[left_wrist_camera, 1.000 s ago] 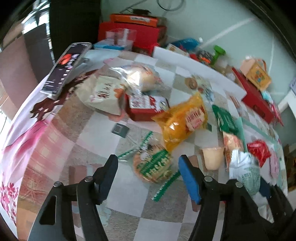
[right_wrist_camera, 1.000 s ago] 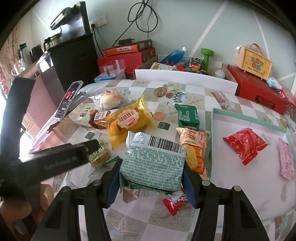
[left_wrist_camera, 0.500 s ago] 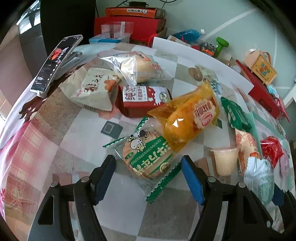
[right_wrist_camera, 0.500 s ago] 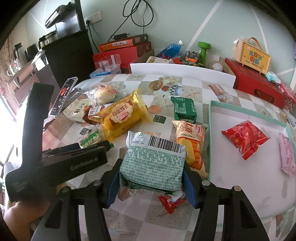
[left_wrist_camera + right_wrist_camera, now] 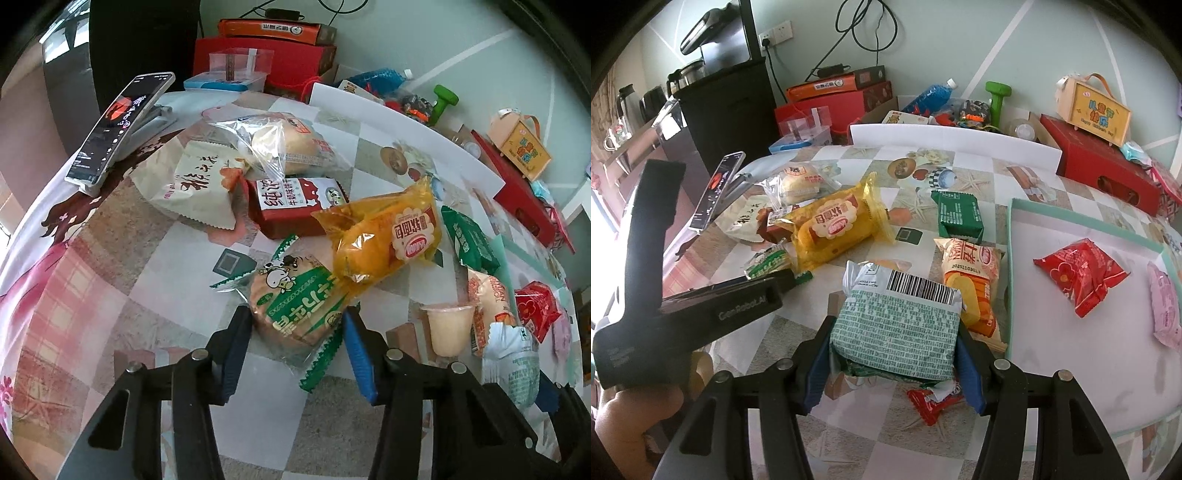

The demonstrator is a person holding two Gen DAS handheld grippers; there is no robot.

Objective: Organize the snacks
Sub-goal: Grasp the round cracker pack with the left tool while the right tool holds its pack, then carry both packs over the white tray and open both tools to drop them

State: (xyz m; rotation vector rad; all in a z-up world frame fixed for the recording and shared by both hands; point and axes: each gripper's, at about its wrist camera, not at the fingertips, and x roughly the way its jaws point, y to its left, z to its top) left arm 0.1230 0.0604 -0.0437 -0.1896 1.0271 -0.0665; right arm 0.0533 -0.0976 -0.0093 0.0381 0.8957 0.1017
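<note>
1. The left gripper (image 5: 295, 328) has just been closing; its pads now sit against both sides of the green cake pack (image 5: 299, 306), clamped on it low on the table (image 5: 122, 280).
2. The right gripper (image 5: 892, 354) is clamped across the grey-green pack (image 5: 897, 325), holding it by its two long edges, barcode end pointing away.
3. Both packs look light and soft: crinkly film around something spongy. A hard squeeze would likely crush the cake; the film may slip, so a grip across the body beats a grip on the serrated end flaps.
4. The yellow bag (image 5: 384, 240) overlaps the far corner of the cake pack, so lifting could drag it along. A straight upward lift seems safest.
5. Just beside the grey-green pack lie an orange pack (image 5: 975, 280) and, under the gripper, a small red wrapper (image 5: 931, 400).
6. The tray (image 5: 1010, 266) on the right has a raised teal rim to clear; inside it a red packet (image 5: 1078, 273) and a pink one (image 5: 1163, 306) lie well apart, leaving much bare floor.
7. The left table edge is near, with a phone (image 5: 118, 125) propped there.
</note>
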